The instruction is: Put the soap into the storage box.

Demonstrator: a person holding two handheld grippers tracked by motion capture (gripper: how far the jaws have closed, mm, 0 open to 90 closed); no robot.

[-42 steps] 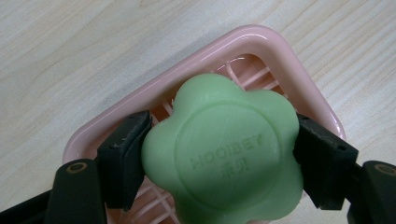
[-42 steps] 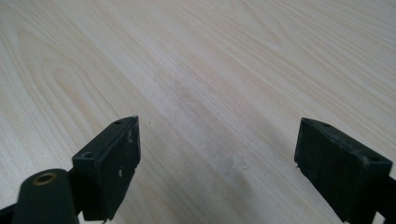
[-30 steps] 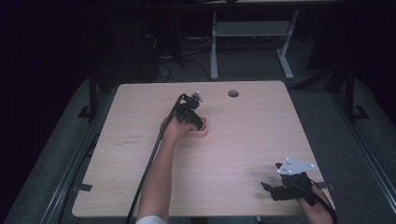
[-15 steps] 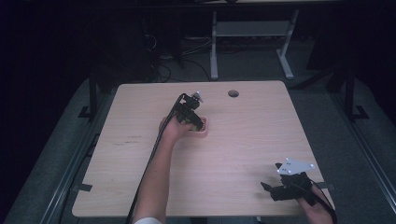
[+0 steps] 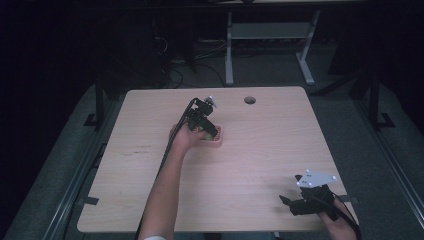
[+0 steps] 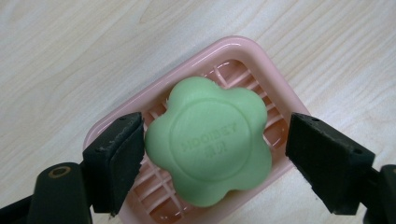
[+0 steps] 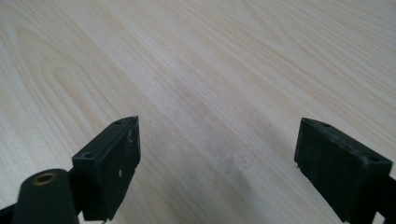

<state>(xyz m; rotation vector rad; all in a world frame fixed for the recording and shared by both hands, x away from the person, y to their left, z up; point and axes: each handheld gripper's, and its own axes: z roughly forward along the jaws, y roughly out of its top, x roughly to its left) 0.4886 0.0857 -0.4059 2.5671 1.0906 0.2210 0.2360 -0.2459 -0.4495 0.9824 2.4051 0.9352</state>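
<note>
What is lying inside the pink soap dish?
A green flower-shaped soap lies in the pink soap dish, between the open left gripper fingers. Ribs of the dish floor show around it; the floor beneath the soap is covered.

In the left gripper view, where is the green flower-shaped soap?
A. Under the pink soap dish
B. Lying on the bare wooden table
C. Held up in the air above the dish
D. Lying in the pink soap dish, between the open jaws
D: the green soap rests on the slatted pink soap dish, with the left hand-held gripper open, one jaw at each side of it.
</note>
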